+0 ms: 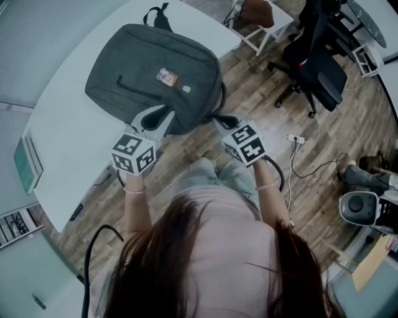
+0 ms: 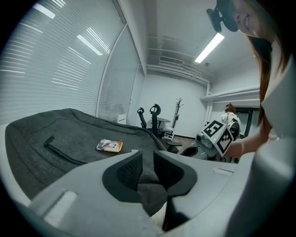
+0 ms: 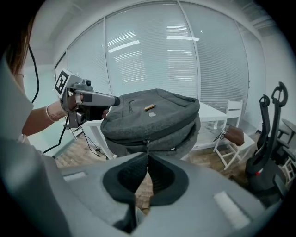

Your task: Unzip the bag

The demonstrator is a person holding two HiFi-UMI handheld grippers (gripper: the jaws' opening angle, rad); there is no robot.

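A grey backpack (image 1: 155, 74) lies flat on the white table (image 1: 62, 143), its near end hanging over the table edge. It carries a small orange tag (image 1: 166, 77). My left gripper (image 1: 166, 115) is at the bag's near edge and stands open; in the left gripper view (image 2: 148, 162) grey bag fabric (image 2: 69, 134) shows in the gap, and the pads do not press on it. My right gripper (image 1: 219, 120) is at the bag's near right corner. In the right gripper view (image 3: 147, 167) it is shut on the thin zipper pull (image 3: 147, 150) hanging from the bag's side zipper (image 3: 152, 134).
A black office chair (image 1: 317, 68) and a white folding chair (image 1: 261, 18) stand on the wood floor beyond the table. Cables (image 1: 305, 155) and a round grey device (image 1: 359, 208) lie at the right. A flat book-like item (image 1: 25, 164) rests at the table's left edge.
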